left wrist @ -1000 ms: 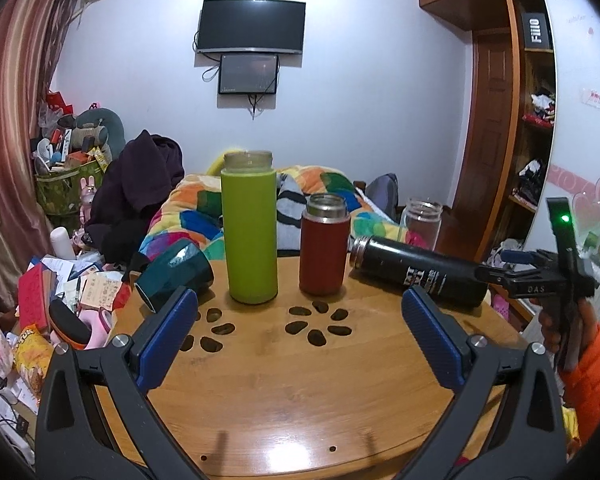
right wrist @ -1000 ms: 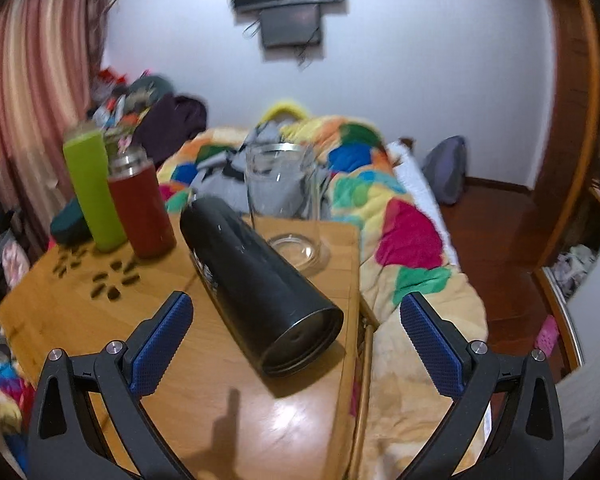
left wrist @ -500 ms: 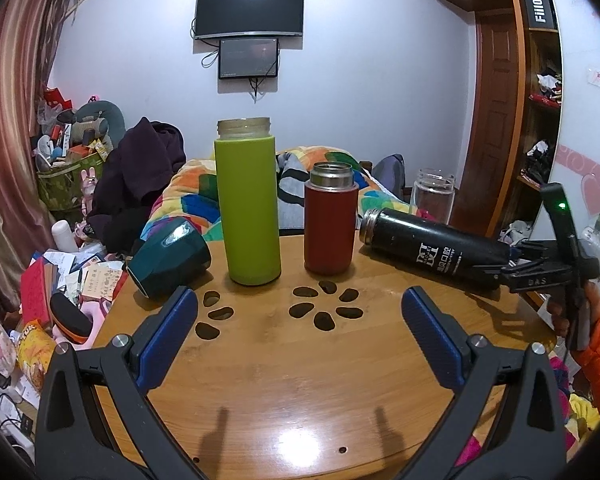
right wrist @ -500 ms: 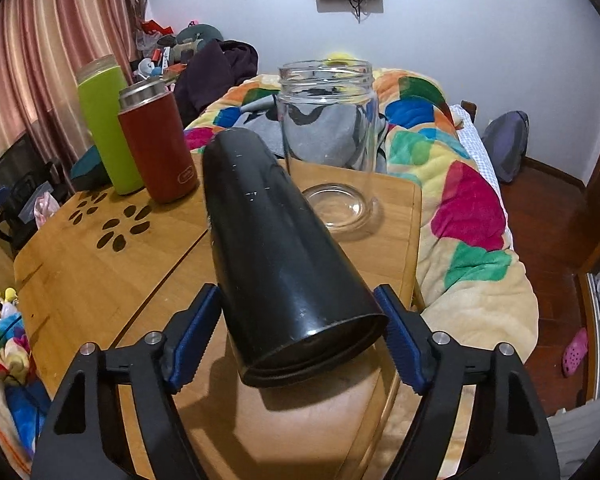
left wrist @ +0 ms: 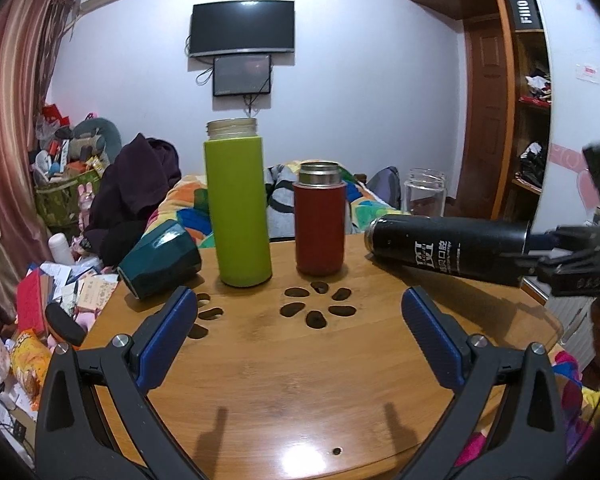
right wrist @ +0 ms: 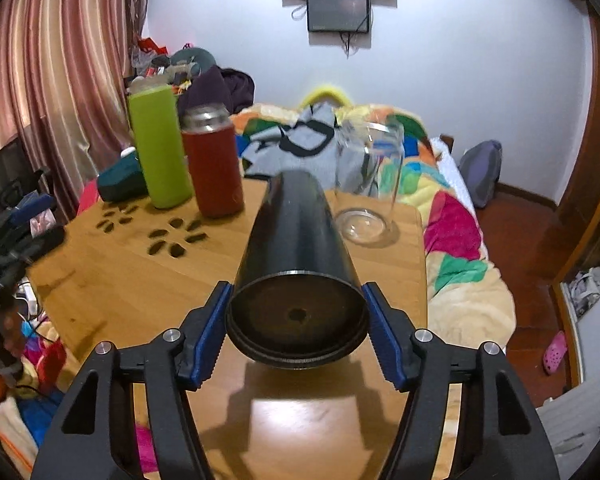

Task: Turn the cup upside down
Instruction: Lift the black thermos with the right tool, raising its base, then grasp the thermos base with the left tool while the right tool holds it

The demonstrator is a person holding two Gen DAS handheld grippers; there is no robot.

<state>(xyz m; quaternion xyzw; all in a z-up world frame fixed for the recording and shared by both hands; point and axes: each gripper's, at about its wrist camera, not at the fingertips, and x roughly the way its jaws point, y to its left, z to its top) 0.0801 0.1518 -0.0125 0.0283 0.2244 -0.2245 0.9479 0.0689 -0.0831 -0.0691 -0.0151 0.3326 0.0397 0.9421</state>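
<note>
Since the frame half a second earlier, the right gripper has closed in further on the black flask: both blue pads now press against the flask's base end, where before they stood slightly off its sides. In the left wrist view, that base end is raised off the wooden table while the neck end touches or nearly touches the surface, so the flask lies tilted, close to horizontal.

The left gripper hangs over the near part of the table with its jaws spread wide and nothing between them; its view sits slightly nearer the cups than in the earlier frame.

Beyond the flower-shaped cut-outs stand the lime-green bottle and the red flask, both upright, mouths up, close together but apart. To the left of the green bottle, the dark teal cup lies on its side at the table edge. The clear glass jar stands upright just beyond the black flask's far end, near the back right corner of the table.

Behind the table lies a bed with a multicoloured quilt.
</note>
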